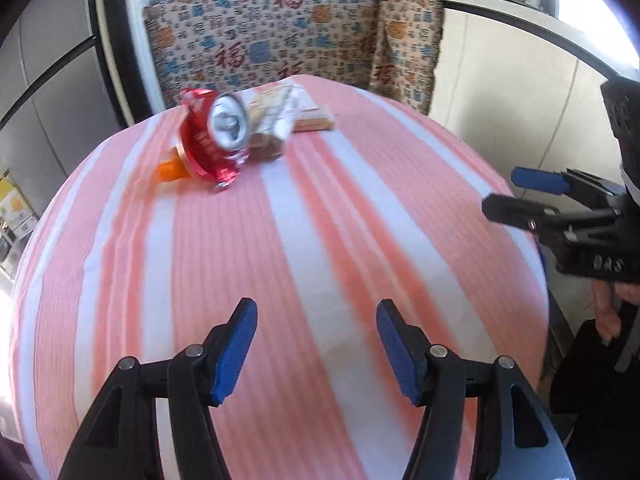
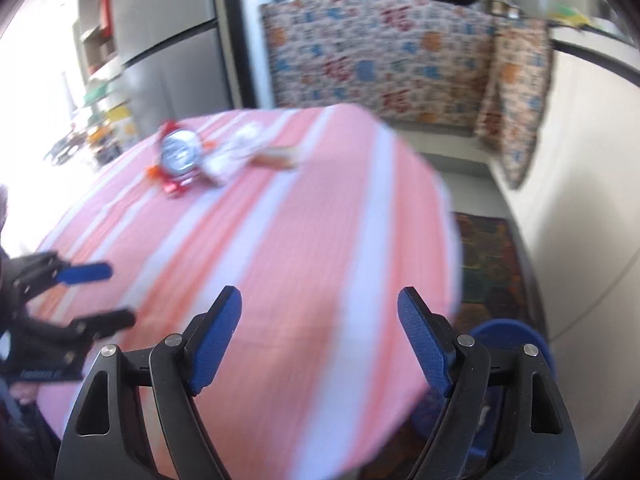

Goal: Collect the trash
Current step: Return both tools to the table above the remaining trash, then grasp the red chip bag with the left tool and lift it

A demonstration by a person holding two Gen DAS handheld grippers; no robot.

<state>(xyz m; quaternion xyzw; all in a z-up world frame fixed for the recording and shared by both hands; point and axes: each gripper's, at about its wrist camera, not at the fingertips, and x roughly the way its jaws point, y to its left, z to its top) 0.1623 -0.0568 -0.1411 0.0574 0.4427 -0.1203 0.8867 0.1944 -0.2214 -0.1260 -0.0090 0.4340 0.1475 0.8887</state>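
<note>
A crushed red drink can (image 1: 212, 138) lies at the far side of the pink-and-white striped tablecloth (image 1: 280, 248), with an orange piece (image 1: 170, 170) at its left and crumpled wrappers (image 1: 276, 116) at its right. The can (image 2: 180, 154) and wrappers (image 2: 240, 152) also show, blurred, in the right wrist view. My left gripper (image 1: 316, 340) is open and empty above the near part of the table; it also shows in the right wrist view (image 2: 94, 296). My right gripper (image 2: 320, 340) is open and empty over the table's right edge; it also shows in the left wrist view (image 1: 504, 192).
A blue bin (image 2: 508, 340) stands on the floor below the table's right edge, beside a dark patterned rug (image 2: 488, 264). A cabinet draped in patterned cloth (image 1: 272, 36) with pots on top stands behind the table. A fridge (image 2: 168, 60) is at the left.
</note>
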